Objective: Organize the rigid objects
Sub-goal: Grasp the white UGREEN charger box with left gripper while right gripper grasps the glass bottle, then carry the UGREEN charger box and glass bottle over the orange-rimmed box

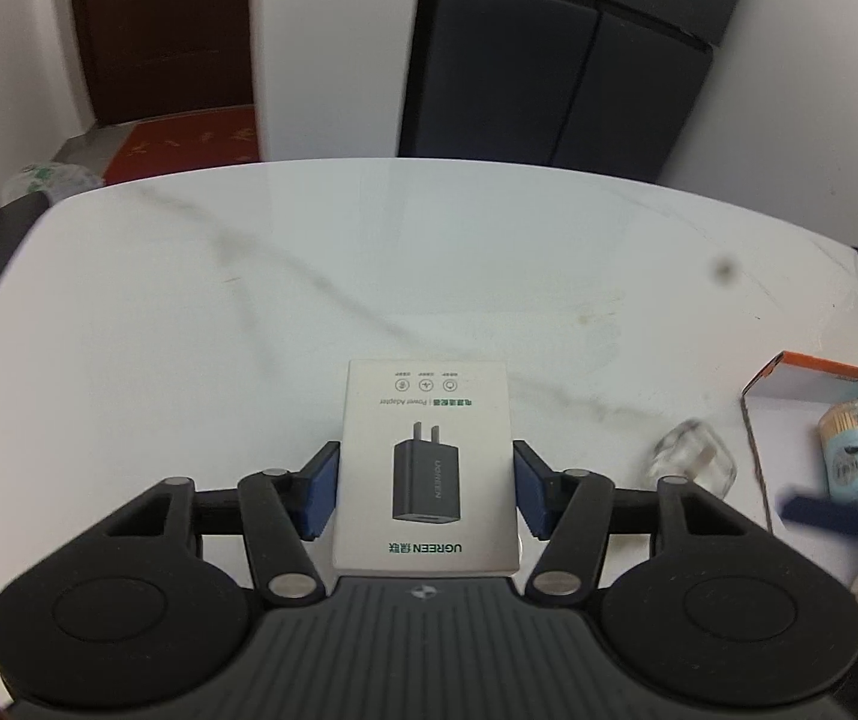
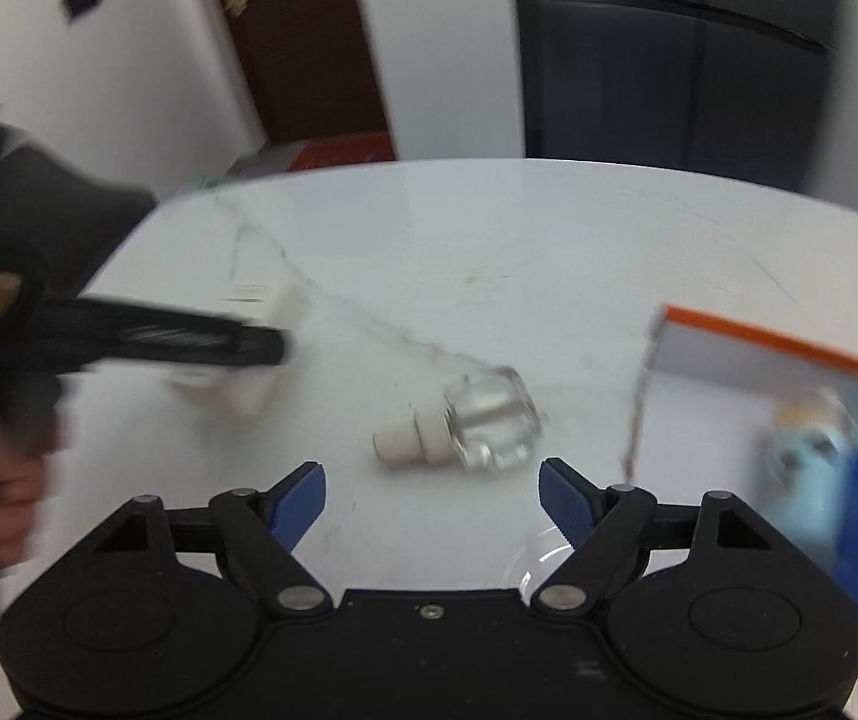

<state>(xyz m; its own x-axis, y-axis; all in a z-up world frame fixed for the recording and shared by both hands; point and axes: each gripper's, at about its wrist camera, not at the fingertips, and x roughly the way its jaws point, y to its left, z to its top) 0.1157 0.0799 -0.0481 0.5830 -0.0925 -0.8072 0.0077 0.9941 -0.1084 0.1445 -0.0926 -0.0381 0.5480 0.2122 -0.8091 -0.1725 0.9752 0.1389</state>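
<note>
Left wrist view shows the left gripper [image 1: 426, 489] closed on a white box [image 1: 427, 468], its blue pads pressed against the box's two long sides; the box lies flat between the fingers, its near end reaching back to the gripper body. Right wrist view shows the right gripper [image 2: 432, 501] with jaws spread wide and nothing between them; a glass bottle [image 2: 483, 417] lies on its side on the table just ahead of the fingertips, slightly toward the right finger, its pale stopper pointing left. To the right of the bottle stands an orange-edged tray [image 1: 813, 369] holding a light blue container [image 1: 849, 450]. The table [image 1: 429, 258] is white marble with grey veins. Behind it are white walls, a brown door [image 1: 159, 30] with a red mat [image 1: 189, 144], and a dark fridge [image 1: 555, 54]. The box bears a printed black plug adapter and green lettering; the bottle is clear and squat.
</note>
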